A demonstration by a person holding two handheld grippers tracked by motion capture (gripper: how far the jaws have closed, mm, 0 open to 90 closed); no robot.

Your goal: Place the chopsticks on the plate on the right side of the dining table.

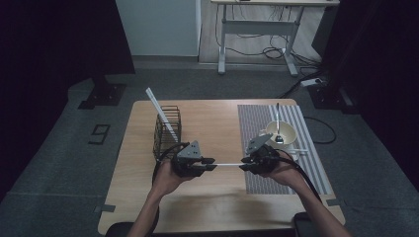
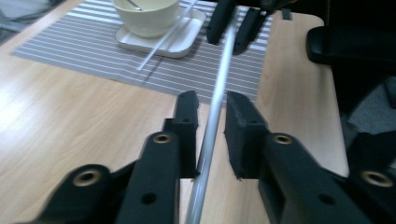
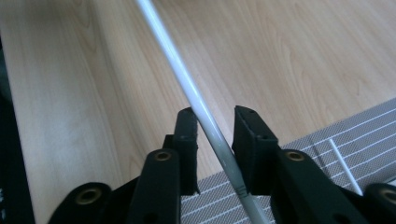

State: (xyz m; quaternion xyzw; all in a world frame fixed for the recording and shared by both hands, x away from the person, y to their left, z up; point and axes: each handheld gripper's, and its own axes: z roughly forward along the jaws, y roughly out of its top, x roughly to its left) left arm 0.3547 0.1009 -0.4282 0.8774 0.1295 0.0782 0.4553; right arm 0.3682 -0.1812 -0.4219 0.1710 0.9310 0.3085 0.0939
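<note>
High view: white rod [image 1: 227, 164] lies level, left-right.

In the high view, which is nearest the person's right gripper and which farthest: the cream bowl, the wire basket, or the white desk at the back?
1. Cream bowl, just behind the right gripper, on the striped mat.
2. Wire basket, across the table, left.
3. White desk, beyond the table, on the floor.

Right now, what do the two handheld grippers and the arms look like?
Both are matte black. The left gripper carries a grey three-cornered plate on top, as does the right gripper. The fingers are blocky, flat-faced pads on arms with brass-coloured rivet holes. A black cable trails from each gripper. The person's forearms are bare, with no sleeves in sight.
</note>
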